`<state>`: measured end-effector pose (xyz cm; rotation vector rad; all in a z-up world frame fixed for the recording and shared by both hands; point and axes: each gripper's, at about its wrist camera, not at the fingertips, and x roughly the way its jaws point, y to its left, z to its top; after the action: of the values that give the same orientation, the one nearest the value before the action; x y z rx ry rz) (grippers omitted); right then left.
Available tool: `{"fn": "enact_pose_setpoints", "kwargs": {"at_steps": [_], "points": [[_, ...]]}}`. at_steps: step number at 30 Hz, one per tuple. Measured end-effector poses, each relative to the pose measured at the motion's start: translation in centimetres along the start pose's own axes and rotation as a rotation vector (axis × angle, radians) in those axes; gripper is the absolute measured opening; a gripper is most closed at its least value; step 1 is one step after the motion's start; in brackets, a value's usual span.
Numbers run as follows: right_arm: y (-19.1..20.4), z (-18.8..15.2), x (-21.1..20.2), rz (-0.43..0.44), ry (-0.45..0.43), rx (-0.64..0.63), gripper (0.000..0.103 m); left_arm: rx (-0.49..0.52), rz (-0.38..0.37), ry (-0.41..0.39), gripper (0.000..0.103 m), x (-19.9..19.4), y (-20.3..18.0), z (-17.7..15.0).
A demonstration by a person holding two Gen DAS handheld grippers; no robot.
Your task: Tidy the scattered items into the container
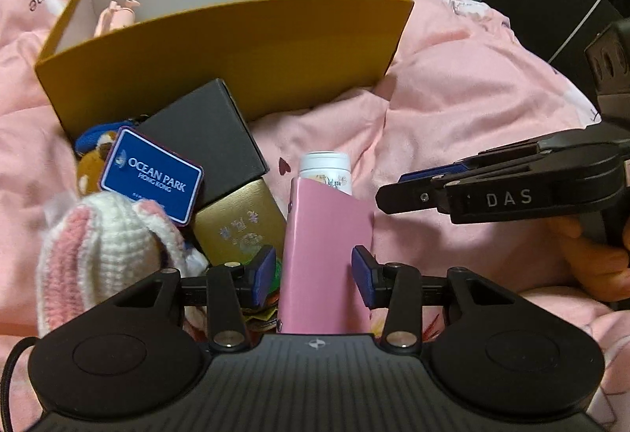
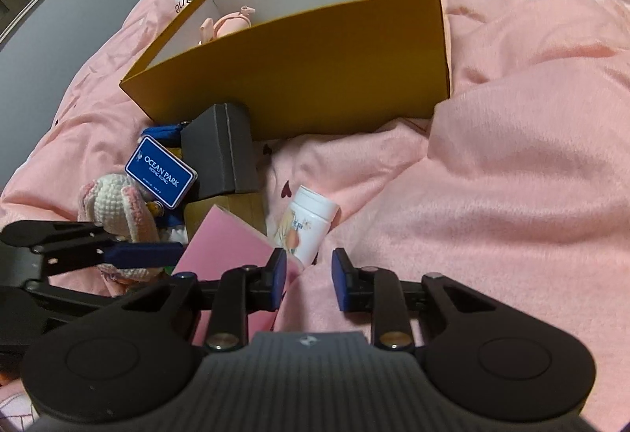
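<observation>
- Left gripper (image 1: 313,272): matte black body with a ribbed centre plate, two round discs, silver screws at the linkage pivots, blue finger pads (image 1: 264,274).
- A black cable runs at its near left edge.
- Right gripper (image 2: 309,280): same black build, blue pads (image 2: 341,284), white "DAS" lettering on its side.
- Hand (image 1: 594,259): bare skin, warm orange tone.

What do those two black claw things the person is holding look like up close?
Both are matte black plastic. The left gripper and right gripper have blue pads on the fingertips, silver screws, round side discs and a ribbed centre. White "DAS" lettering marks the right one's side.
</observation>
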<state>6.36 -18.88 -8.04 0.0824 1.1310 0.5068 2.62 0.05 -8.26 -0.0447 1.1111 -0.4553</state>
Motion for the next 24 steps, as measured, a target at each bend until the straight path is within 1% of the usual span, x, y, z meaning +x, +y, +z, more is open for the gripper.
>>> {"fn": "enact_pose_setpoints", "kwargs": {"at_steps": [1,2,3,5,8,11,17,21,23,24], "points": [[0.0,0.0,0.0,0.001,0.002,0.000,0.028,0.008,-0.004,0.002,0.048,0.1,-0.1,0.1],[0.0,0.1,0.1,0.001,0.005,0.000,0.028,0.017,-0.004,0.003,0.040,0.3,-0.2,0.1],[0.0,0.1,0.2,0.002,0.010,-0.001,0.028,0.023,0.002,0.004,0.035,0.4,-0.3,0.2],[-0.1,0.1,0.4,0.003,0.018,0.000,0.028,0.028,-0.011,-0.005,0.030,0.3,-0.4,0.1],[-0.2,0.2,0.4,0.006,0.024,0.002,0.028,0.038,-0.024,-0.040,0.024,-0.4,-0.6,-0.2],[-0.4,0.3,0.2,0.007,0.016,0.006,0.026,0.086,-0.013,-0.096,0.020,-1.6,-1.6,-0.2],[-0.2,0.8,-1.4,-0.028,-0.055,-0.017,0.025,0.212,0.101,-0.231,0.020,-3.8,-3.8,0.2],[-0.2,1.3,-2.3,-0.060,-0.103,-0.030,0.025,0.307,0.208,-0.311,0.020,-3.9,-5.1,0.6],[-0.3,1.5,-2.3,-0.067,-0.111,-0.029,0.025,0.386,0.284,-0.340,0.019,-3.4,-6.0,0.3],[-0.3,1.6,-2.3,-0.068,-0.112,-0.026,0.025,0.423,0.312,-0.340,0.019,-3.0,-6.4,0.2]]}}
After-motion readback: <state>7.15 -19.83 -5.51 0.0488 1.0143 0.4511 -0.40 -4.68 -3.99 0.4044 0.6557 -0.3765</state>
